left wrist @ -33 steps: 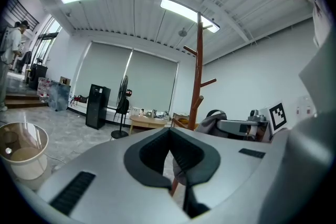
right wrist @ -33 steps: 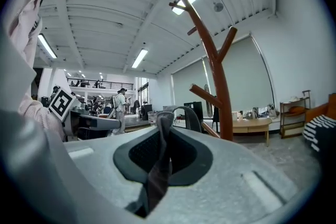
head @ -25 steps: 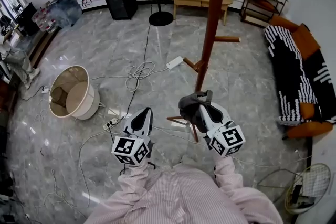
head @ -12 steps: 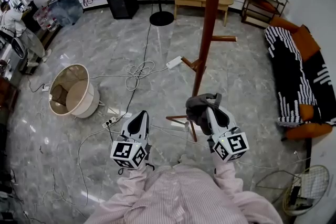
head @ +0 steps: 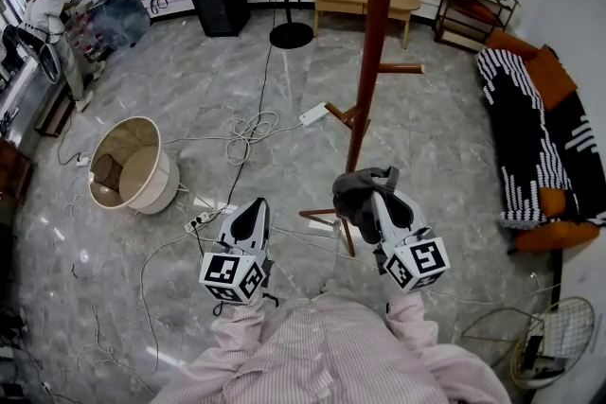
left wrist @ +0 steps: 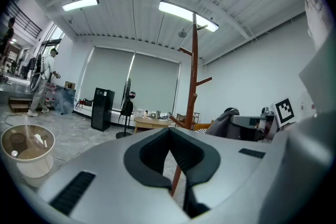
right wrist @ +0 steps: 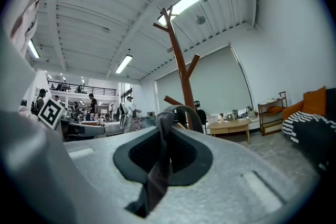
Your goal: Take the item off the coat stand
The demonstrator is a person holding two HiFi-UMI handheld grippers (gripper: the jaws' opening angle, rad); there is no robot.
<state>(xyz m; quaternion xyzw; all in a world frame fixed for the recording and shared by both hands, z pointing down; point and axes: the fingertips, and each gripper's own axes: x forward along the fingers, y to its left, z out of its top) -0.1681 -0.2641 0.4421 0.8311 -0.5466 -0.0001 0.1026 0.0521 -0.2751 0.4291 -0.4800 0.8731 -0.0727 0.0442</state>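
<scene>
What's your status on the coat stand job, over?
Left gripper shut, empty. Right gripper shut on grey cloth item, off the coat stand. Nothing in the way.

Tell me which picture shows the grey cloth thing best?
The head view: the whole grey cloth item hangs bunched from the right claw. The right gripper view shows only its strap pinched in that claw. The left gripper view catches a small side glimpse.
</scene>
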